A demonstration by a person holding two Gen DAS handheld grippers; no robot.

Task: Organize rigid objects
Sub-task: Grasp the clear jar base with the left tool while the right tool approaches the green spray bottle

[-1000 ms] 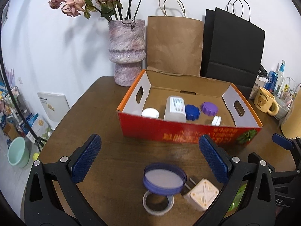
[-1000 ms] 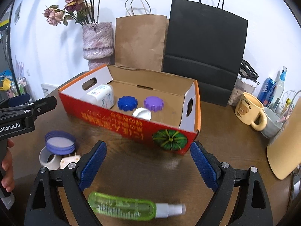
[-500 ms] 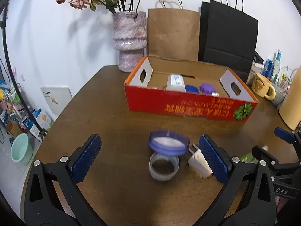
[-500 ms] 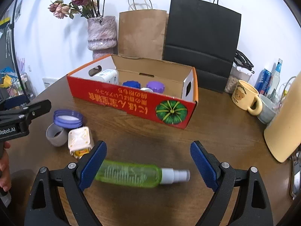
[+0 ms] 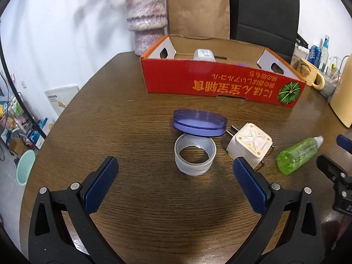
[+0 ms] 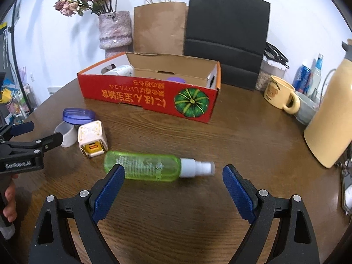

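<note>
From the left wrist view, the left gripper (image 5: 175, 172) hung over the brown table (image 5: 123, 114) with its blue pads spread wide and nothing between them. Just ahead, centred between the fingers, lay the tape roll (image 5: 195, 154), flat on the wood. The purple lid (image 5: 199, 122) leaned on the roll's far rim. The white plug adapter (image 5: 249, 145) sat just beside the right finger's tip, and the green spray bottle (image 5: 297, 155) lay further right. The red cardboard box (image 5: 222, 83) stood well beyond, toward the table's far edge.

On to the right wrist view: the right gripper (image 6: 173, 181) was wide open too, empty. The green spray bottle (image 6: 151, 165) lay on its side right ahead of the fingers, its base by the left finger's tip, its white nozzle pointing right. The left gripper (image 6: 33, 134) showed at the left edge, next to the tape roll (image 6: 66, 134) and adapter (image 6: 92, 138).
</note>
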